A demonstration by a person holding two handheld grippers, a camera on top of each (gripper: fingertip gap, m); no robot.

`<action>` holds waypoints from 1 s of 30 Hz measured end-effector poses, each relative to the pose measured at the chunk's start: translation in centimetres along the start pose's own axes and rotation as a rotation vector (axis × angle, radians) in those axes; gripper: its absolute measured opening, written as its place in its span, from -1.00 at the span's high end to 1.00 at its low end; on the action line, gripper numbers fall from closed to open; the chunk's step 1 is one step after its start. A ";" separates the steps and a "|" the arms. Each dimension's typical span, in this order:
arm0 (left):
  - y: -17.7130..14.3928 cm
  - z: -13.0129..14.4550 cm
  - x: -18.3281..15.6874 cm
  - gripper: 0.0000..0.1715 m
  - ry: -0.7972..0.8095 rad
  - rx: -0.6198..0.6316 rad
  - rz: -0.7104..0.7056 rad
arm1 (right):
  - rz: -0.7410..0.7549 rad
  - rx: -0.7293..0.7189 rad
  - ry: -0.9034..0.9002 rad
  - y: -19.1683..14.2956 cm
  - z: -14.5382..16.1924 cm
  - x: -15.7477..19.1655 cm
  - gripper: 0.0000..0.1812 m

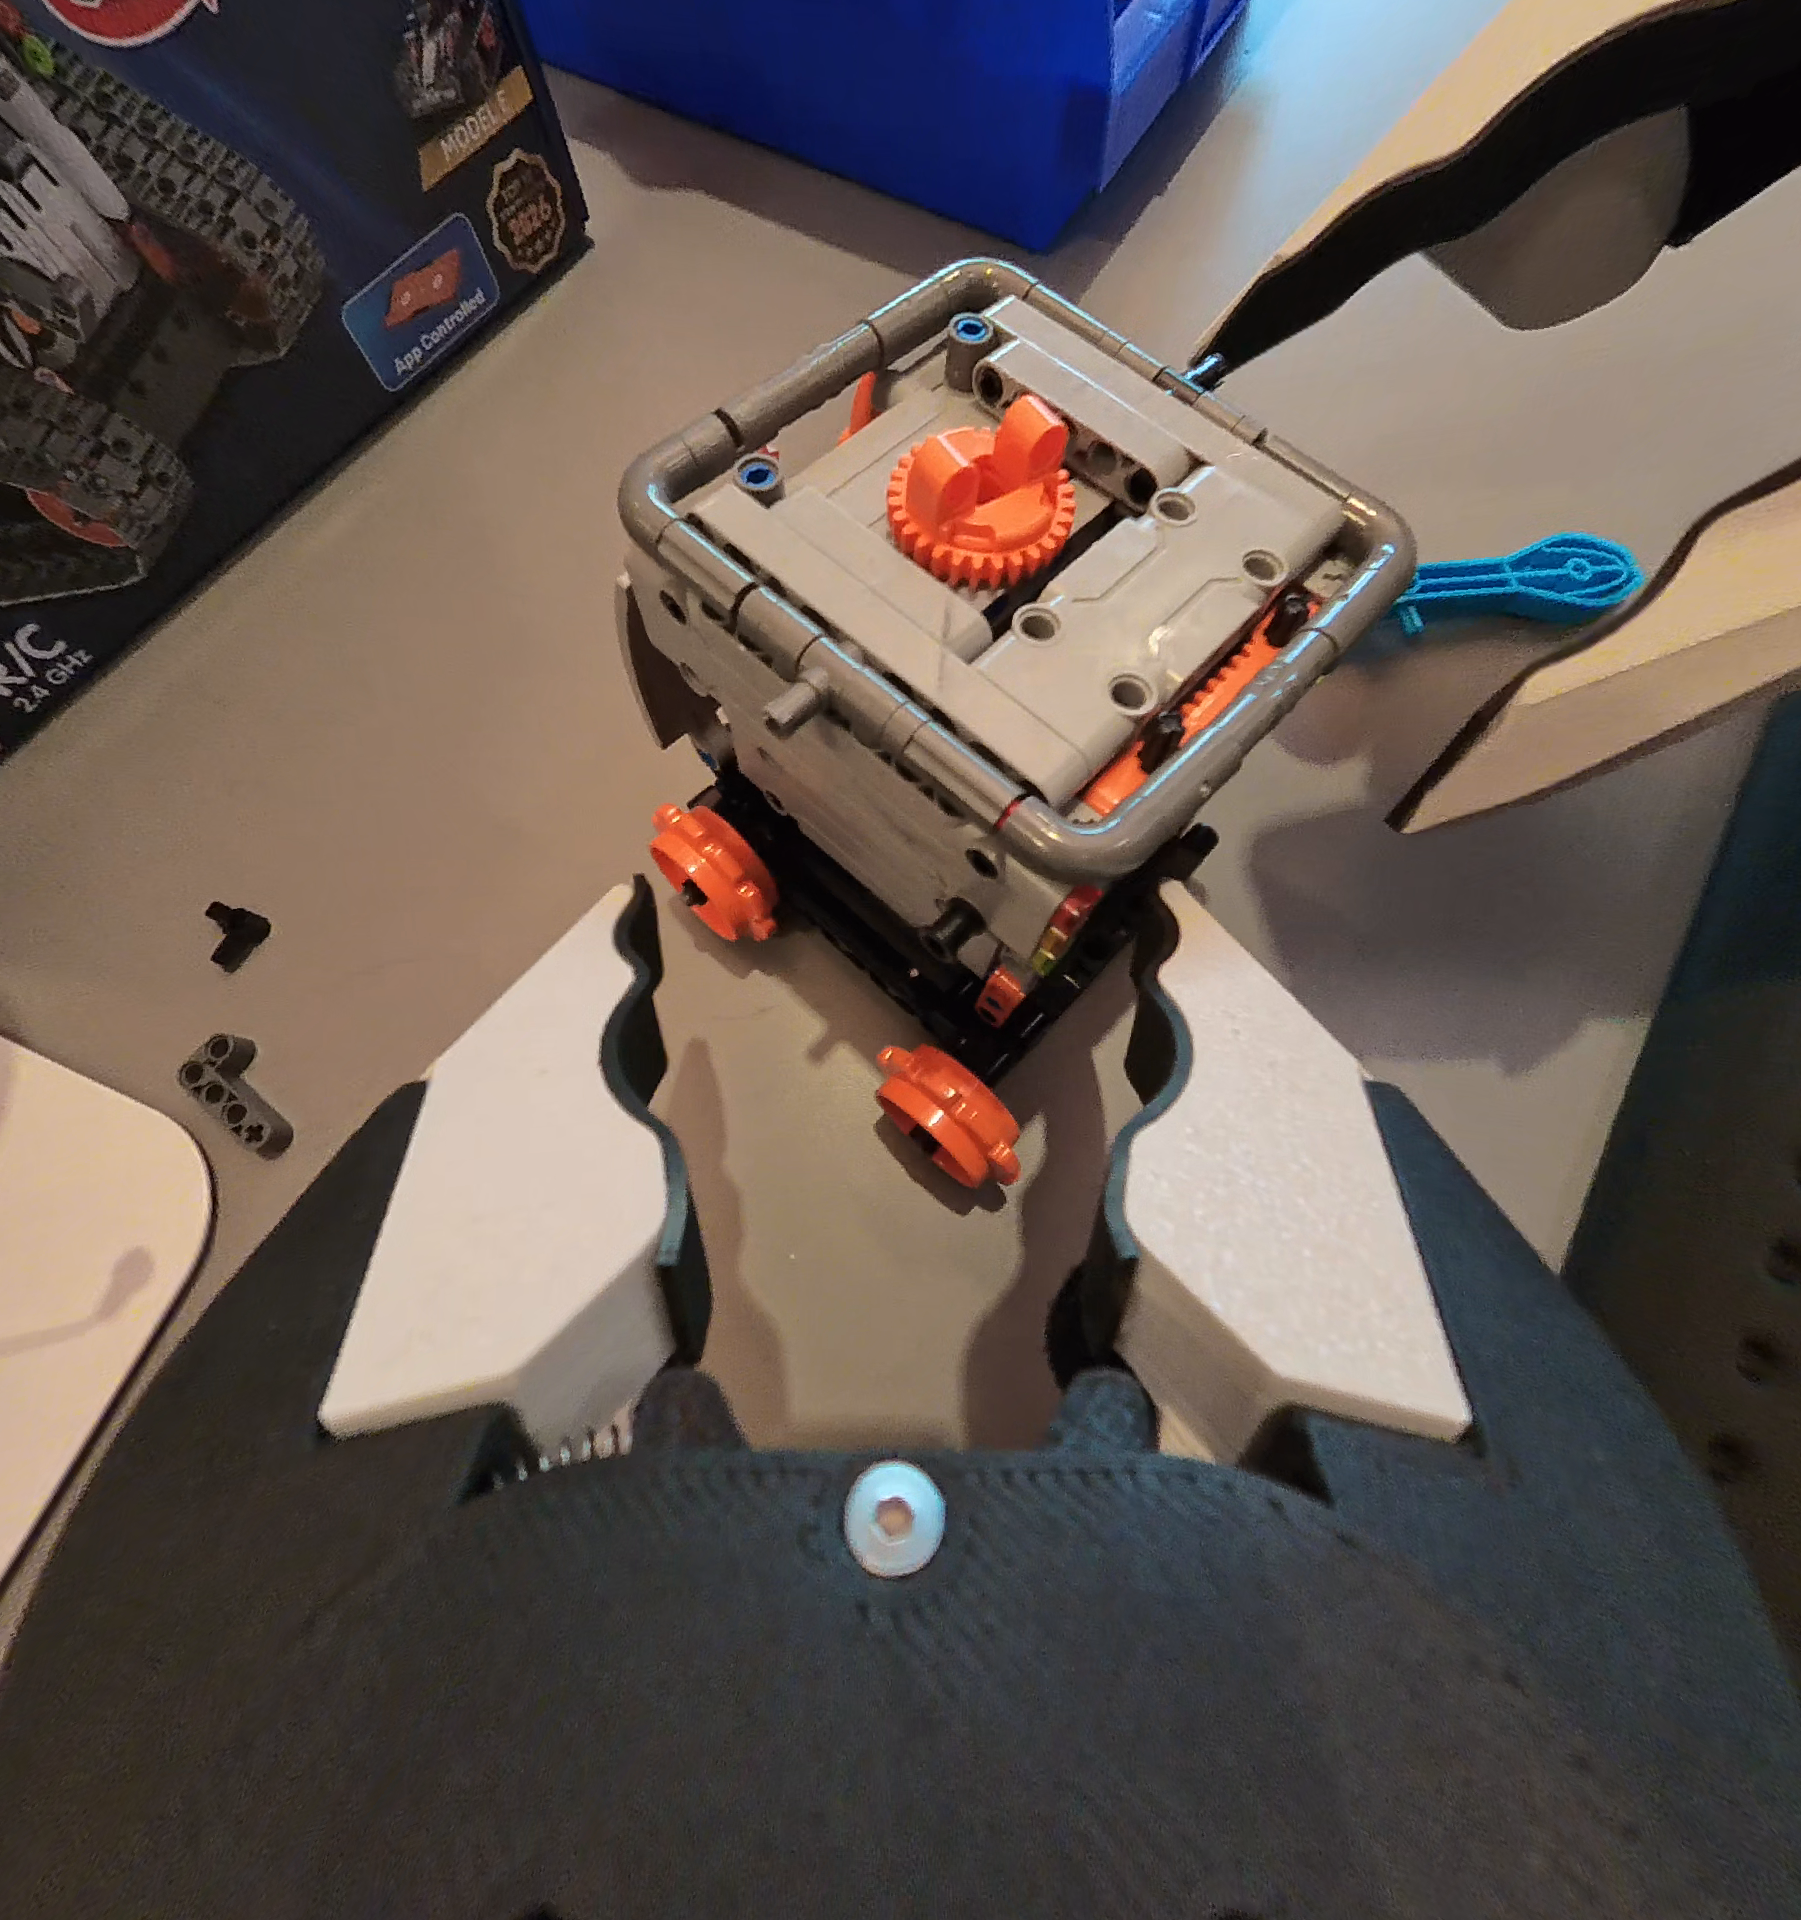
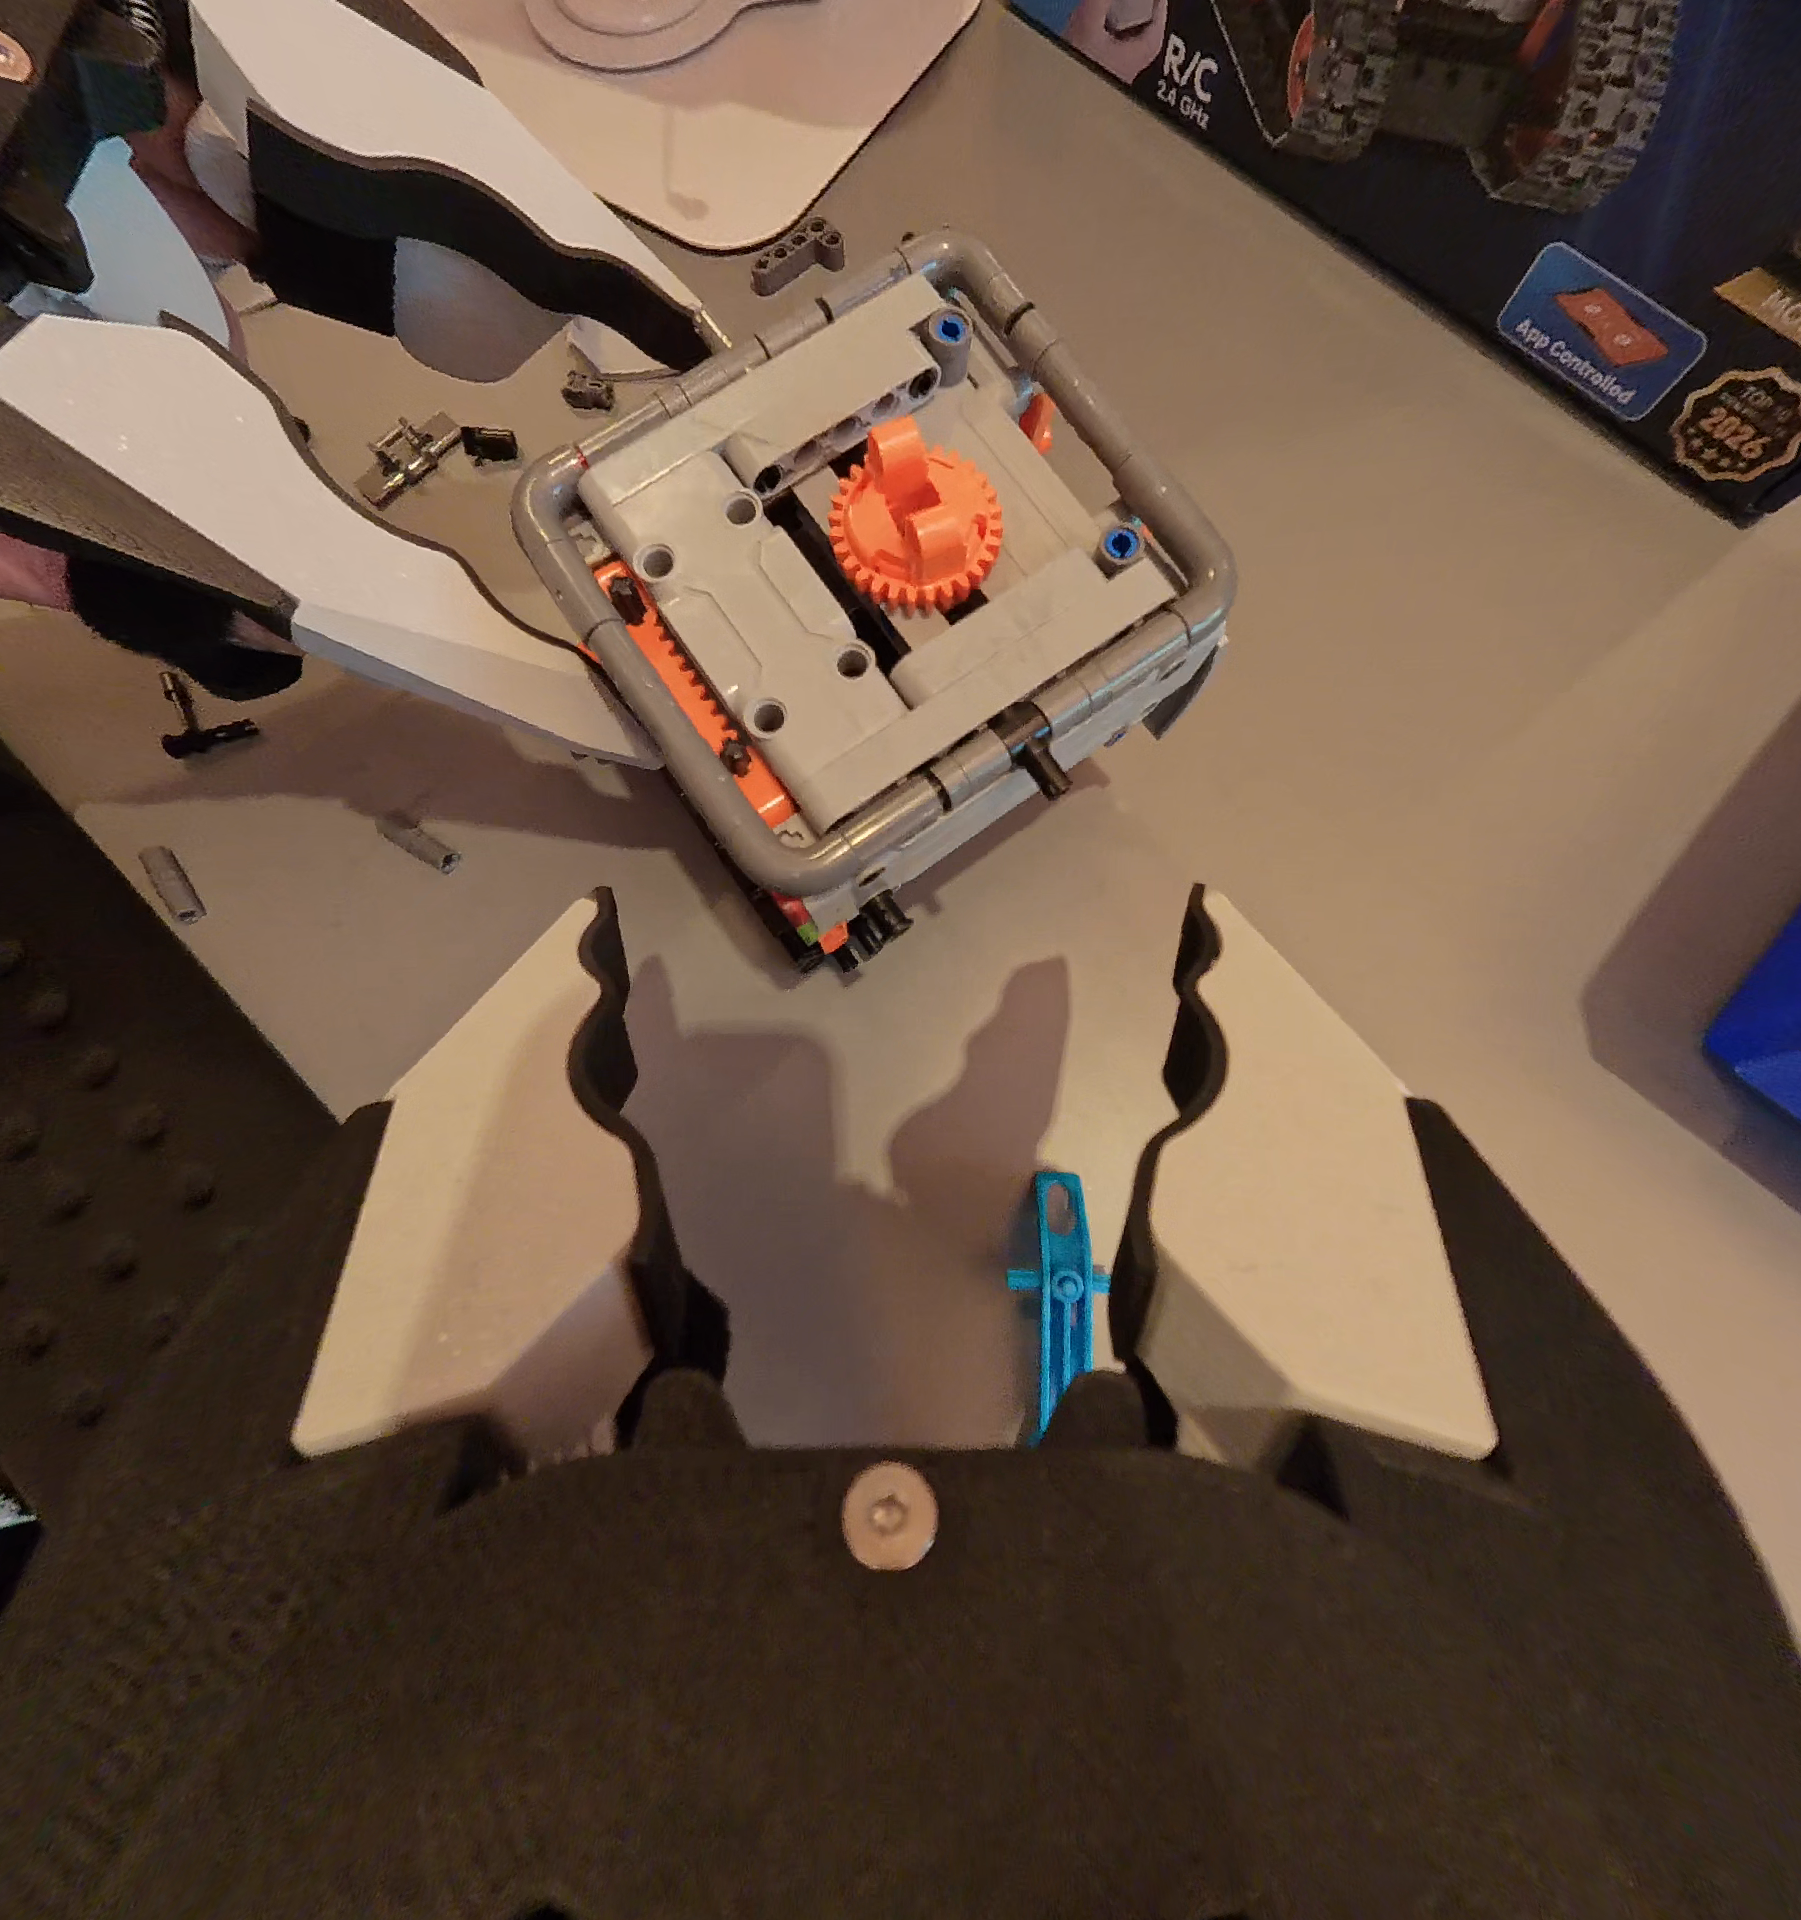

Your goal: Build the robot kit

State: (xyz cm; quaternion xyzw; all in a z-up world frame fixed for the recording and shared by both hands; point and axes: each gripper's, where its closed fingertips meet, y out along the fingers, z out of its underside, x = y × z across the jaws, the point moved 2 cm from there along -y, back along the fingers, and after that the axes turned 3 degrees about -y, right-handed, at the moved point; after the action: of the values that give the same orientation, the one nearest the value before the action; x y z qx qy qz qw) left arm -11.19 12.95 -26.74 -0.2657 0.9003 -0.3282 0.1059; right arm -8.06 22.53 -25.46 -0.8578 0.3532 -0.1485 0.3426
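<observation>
A boxy grey building-block model [image 1: 979, 623] stands on the grey table, with an orange gear [image 1: 979, 499] on top and orange wheels [image 1: 946, 1122] at its base. My left gripper [image 1: 906, 894] has its fingertips against both sides of the model's black base. In the right wrist view its white fingers [image 2: 252, 457] reach the model [image 2: 771, 623] from the left. My right gripper [image 2: 901, 904] is open and empty, just short of the model. A blue plastic tool [image 2: 1062, 1278] lies on the table beside its right finger and also shows in the left wrist view [image 1: 1519, 582].
A dark product box [image 1: 200, 312] stands behind the model, with a blue bin [image 1: 927, 104] beside it. Small loose parts lie about: a grey L-beam [image 1: 236, 1091], a black pin [image 1: 236, 930], grey tubes [image 2: 418, 842]. A white mat [image 2: 719, 104] and a dark studded plate [image 2: 65, 1091] border the table.
</observation>
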 end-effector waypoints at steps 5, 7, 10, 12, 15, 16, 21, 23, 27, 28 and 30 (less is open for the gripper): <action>-0.2 -0.3 0.2 -0.03 0.015 -0.003 -0.008 | 0.021 0.004 -0.024 0.2 -0.3 0.0 -0.18; -0.3 -0.3 0.3 -0.03 0.012 -0.004 -0.010 | 0.023 0.010 -0.028 0.3 -0.3 -0.2 -0.19; -0.1 -0.3 0.4 -0.02 0.017 0.001 -0.014 | 0.040 0.032 -0.042 0.4 -0.2 -0.5 -0.21; 0.0 -0.2 0.5 -0.03 0.014 0.002 -0.011 | 0.056 0.041 -0.059 0.5 -0.3 -0.7 -0.21; 0.2 -0.2 0.7 -0.01 0.013 0.008 -0.015 | 0.077 0.051 -0.083 0.7 -0.4 -0.9 -0.22; 0.2 -0.2 0.7 0.00 0.016 0.009 -0.017 | 0.080 0.051 -0.085 0.7 -0.4 -0.9 -0.22; 0.4 -0.4 1.4 0.01 0.016 0.014 -0.028 | 0.084 0.057 -0.098 0.8 -0.4 -1.2 -0.23; 0.5 -0.4 1.8 0.01 0.009 0.013 -0.025 | 0.087 0.056 -0.104 0.8 -0.5 -1.3 -0.23; 0.6 -0.3 3.4 0.04 -0.007 0.016 -0.053 | 0.095 0.058 -0.117 0.8 -0.5 -1.7 -0.23; 0.6 -0.1 3.8 0.03 -0.013 0.025 -0.062 | 0.093 0.055 -0.118 0.8 -0.5 -1.8 -0.23; 0.6 0.3 4.8 0.05 -0.034 0.030 -0.091 | 0.091 0.054 -0.122 0.9 -0.6 -2.0 -0.24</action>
State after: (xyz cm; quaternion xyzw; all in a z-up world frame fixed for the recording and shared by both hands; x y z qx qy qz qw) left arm -15.37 10.56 -27.46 -0.3102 0.8803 -0.3416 0.1100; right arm -10.20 23.22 -25.70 -0.8386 0.3663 -0.0896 0.3931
